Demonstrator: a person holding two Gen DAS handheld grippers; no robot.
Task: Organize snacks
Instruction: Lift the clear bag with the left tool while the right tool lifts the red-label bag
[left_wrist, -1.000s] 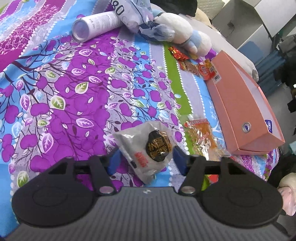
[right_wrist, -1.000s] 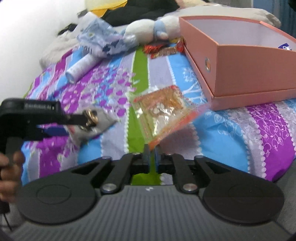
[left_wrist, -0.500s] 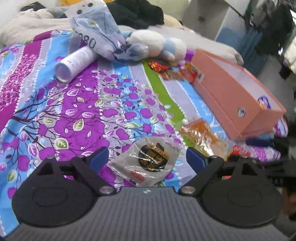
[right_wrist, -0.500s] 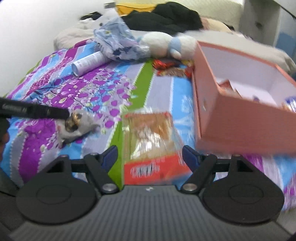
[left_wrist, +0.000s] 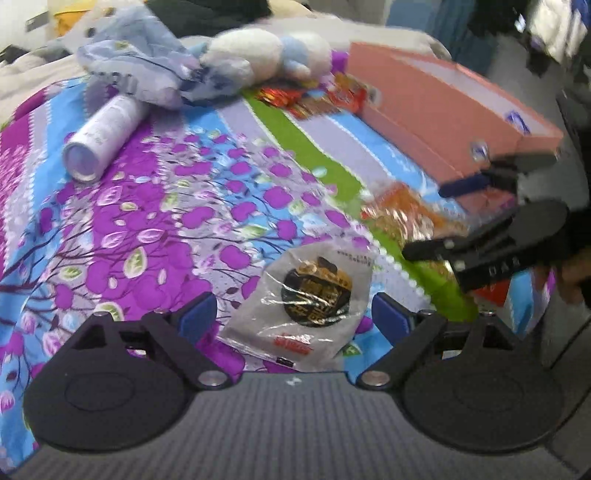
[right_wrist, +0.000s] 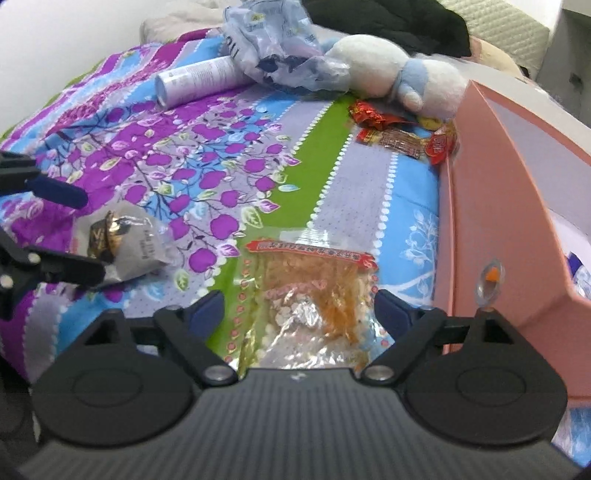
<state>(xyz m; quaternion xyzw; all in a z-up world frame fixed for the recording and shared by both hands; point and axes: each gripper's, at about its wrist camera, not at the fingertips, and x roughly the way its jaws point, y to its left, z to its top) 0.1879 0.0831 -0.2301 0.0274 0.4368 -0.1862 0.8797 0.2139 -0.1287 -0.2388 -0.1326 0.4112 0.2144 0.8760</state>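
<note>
Floral bedspread (right_wrist: 229, 155) carries everything. Left gripper (left_wrist: 295, 317) is spread wide around the grey pastry packet (left_wrist: 306, 295); right gripper (right_wrist: 295, 310), equally released, brackets the orange snack bag (right_wrist: 310, 291). Pink box (right_wrist: 517, 206) stands right (partly filled). Pickup seems underway: each gripper should next close on its packet.

A bed (right_wrist: 332, 155) spread with a bedsheet of purple leaves and blue, grey and green stripes carried everything. On it lay a grey packet with a dark round label (left_wrist: 306, 295), a clear orange snack bag (right_wrist: 310, 288), a few small red wrappers (right_wrist: 399, 133) beside a pink box (right_wrist: 491, 206), and a white cylinder (right_wrist: 199, 79). Near the far end rested a crumpled plastic bag (right_wrist: 280, 44) and a white-and-blue plush toy (right_wrist: 399, 74).
</note>
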